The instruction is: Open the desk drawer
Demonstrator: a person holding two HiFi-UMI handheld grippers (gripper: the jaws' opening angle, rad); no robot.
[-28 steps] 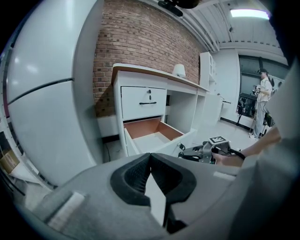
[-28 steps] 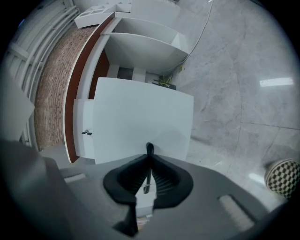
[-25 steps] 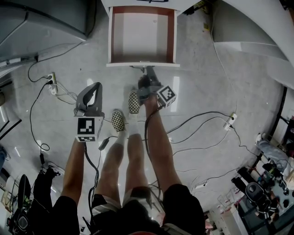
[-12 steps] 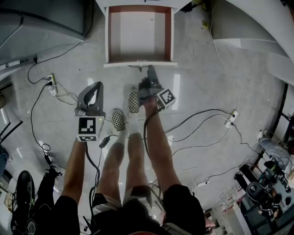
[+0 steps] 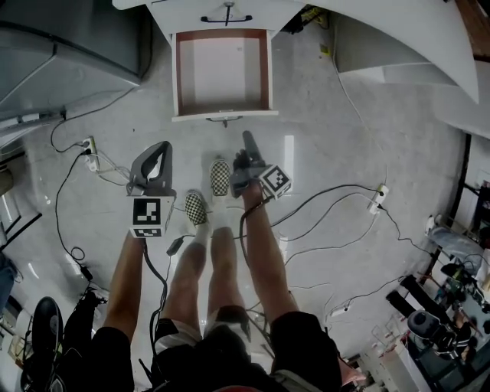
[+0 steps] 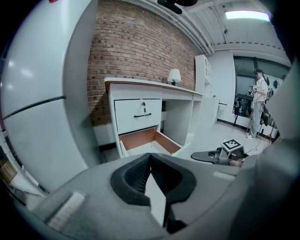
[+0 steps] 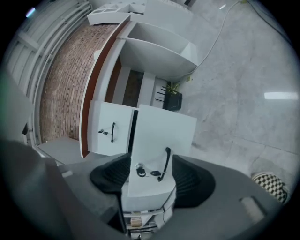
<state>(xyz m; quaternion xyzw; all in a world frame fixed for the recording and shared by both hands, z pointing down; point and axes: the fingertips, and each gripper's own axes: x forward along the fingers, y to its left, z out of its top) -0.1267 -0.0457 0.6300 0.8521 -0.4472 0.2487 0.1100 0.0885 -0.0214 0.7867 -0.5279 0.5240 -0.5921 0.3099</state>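
- The right hand-held gripper (image 5: 248,142) is opening its jaws. Nothing is sitting between the pads, though its own view is looking through the gap at the drawer front.
- Just ahead of its tips, and apart from them, the handle (image 5: 224,120) is hanging free with no contact on it.
- Beyond the handle, the drawer (image 5: 222,73) is standing pulled out from the bench (image 5: 264,9) with its bare inside showing. I am judging the opening as done or nearly so.
- To finish well, the jaws should be standing fully wide before any retreat. The retreat should be running straight back along the drawer's line.
- A sideways or rolling exit is risking a pad clipping the handle and nudging the drawer back in, so the wrist should be holding level.
- To the left of the right one, and farther from the drawer, the left hand-held gripper (image 5: 161,147) is hovering with its jaws closed on nothing. It is best kept out there, clear of the drawer's path.
- Farther on, above the open drawer, the upper drawer (image 6: 138,115) is sitting closed and needs no touch.
- Below both hand-held grippers, the shoes (image 5: 220,174) are standing on the floor (image 5: 344,115) among loose cables (image 5: 329,191). Any step back should be watching those.
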